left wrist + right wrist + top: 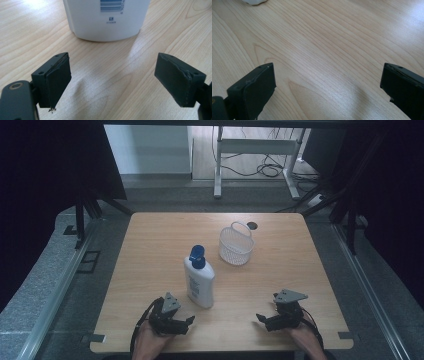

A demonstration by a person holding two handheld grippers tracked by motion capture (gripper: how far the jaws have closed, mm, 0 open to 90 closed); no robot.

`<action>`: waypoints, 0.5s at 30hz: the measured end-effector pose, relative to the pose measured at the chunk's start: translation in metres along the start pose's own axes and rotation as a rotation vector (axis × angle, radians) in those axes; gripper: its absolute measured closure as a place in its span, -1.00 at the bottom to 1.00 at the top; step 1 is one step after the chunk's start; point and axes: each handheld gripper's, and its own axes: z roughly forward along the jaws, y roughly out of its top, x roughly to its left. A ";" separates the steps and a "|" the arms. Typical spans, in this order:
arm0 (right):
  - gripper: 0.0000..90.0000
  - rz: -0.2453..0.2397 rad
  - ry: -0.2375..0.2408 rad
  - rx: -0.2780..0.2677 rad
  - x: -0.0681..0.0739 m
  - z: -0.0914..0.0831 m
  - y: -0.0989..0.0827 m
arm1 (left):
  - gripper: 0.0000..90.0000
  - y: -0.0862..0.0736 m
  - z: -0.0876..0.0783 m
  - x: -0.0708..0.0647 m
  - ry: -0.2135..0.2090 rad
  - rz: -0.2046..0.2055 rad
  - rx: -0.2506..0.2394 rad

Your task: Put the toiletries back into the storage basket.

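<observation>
The tall white plastic lotion bottle with a blue cap stood upright on the pale wooden counter, just ahead of the left gripper. Both jaws gaped wide and empty — the right gripper idled well apart. A sound grasp, I judged, meant advancing level — straddling the bottle's lower body squarely before closing.

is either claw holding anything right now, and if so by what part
Nothing is held. The left claw stands open just short of the white bottle, apart from it, and the right claw is open over bare table.
</observation>
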 end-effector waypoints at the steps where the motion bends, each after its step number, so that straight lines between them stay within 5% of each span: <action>1: -1.00 -0.002 0.001 0.000 0.001 0.000 0.001 | -0.71 -0.001 0.000 0.000 0.000 -0.001 0.001; 15: -1.00 -0.043 0.056 -0.009 0.011 0.000 0.014 | -0.72 -0.010 0.011 0.003 -0.014 -0.009 0.045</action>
